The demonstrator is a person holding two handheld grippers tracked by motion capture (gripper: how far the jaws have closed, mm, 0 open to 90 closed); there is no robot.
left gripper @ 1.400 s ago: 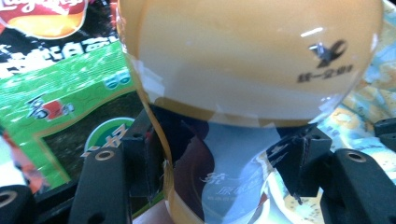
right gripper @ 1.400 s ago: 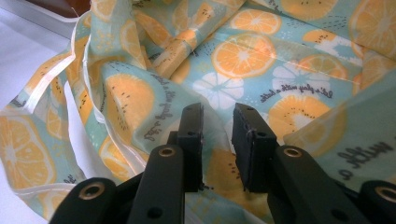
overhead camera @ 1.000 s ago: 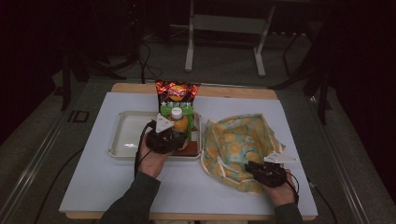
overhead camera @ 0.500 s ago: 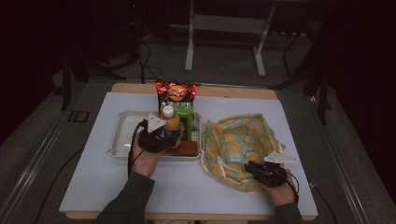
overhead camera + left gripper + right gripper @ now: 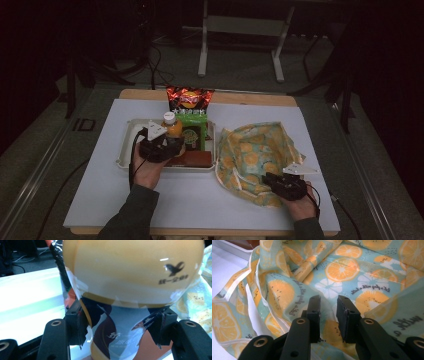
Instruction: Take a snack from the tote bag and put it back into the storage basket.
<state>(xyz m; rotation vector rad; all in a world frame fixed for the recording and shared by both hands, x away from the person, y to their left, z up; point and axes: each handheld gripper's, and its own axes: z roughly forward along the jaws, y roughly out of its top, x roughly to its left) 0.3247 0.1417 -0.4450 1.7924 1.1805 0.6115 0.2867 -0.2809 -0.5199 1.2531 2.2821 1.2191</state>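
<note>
Bottle (image 5: 172, 131) clamped in left gripper (image 5: 159, 145), over the tray (image 5: 128, 155).
Chip bag (image 5: 189, 97) stands at the far side, a green pack (image 5: 191, 131) just right of the bottle, a brown pack (image 5: 192, 159) near it. Right gripper (image 5: 280, 184) rests on the cloth bag (image 5: 255, 150) at right, jaws narrowly parted over fabric; whether they pinch it cannot be told.

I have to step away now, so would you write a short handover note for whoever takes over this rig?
Left gripper: shut on the orange drink bottle, over the white tray.
Right gripper: jaws close together on a fold of the citrus-print bag, near its front edge.
Also at the tray: green carton, chip packet, brown block.
Done: bottle gripped. Left, as I judge it: move the bottle into the bag, probably the other items after.
</note>
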